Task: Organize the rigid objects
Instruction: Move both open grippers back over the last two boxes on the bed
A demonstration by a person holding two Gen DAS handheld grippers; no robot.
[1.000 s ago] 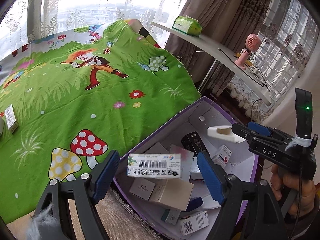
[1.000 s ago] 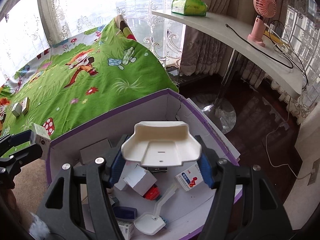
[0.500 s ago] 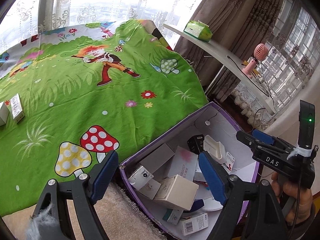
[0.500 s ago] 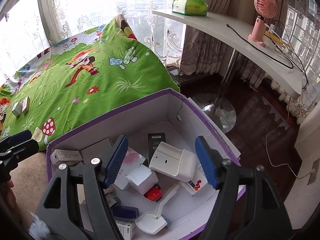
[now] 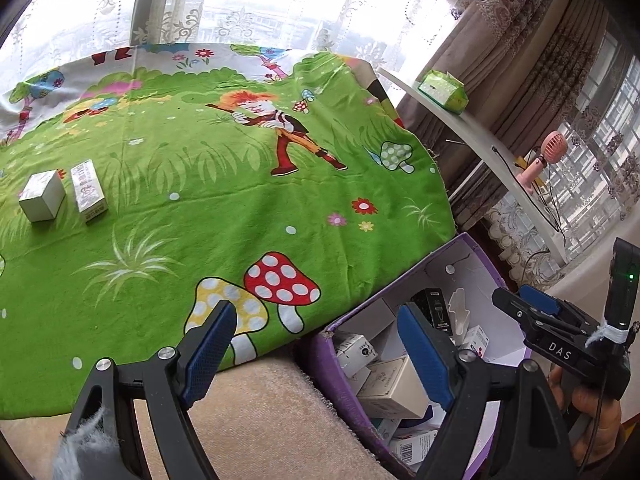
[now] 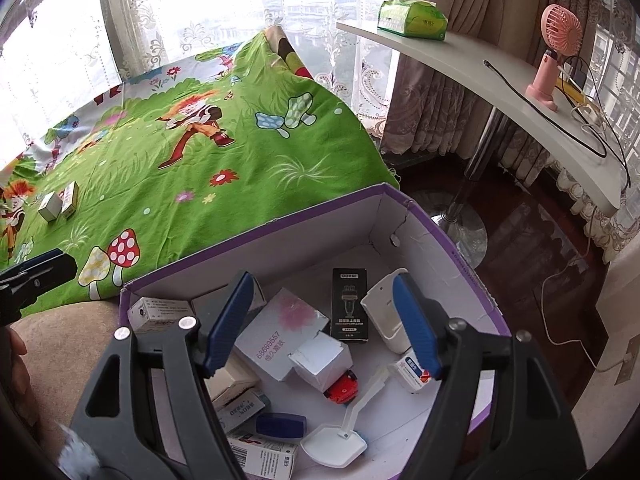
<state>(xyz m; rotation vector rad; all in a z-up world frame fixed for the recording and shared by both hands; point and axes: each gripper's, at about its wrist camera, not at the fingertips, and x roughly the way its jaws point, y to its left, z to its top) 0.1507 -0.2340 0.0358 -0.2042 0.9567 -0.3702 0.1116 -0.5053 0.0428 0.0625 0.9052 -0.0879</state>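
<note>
Dropped white holder [image 6: 386,312] lies in box [image 6: 256,236], below opening right fingers [image 6: 414,326]

1. The right gripper [image 6: 320,326] fills the lower frame, its jaws opening with nothing pressed between them.
2. Below it, a purple-edged box [image 6: 256,229] holds small cartons, a black shaver carton [image 6: 349,304] and a white plastic holder [image 6: 386,310].
3. Two small boxes [image 6: 59,203] lie on the green cartoon sheet [image 6: 224,152] at left.

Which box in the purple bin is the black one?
The black box lying flat by the bin's far wall, left of the white holder, with a shaver picture on top. The other boxes there are white or cream.
</note>
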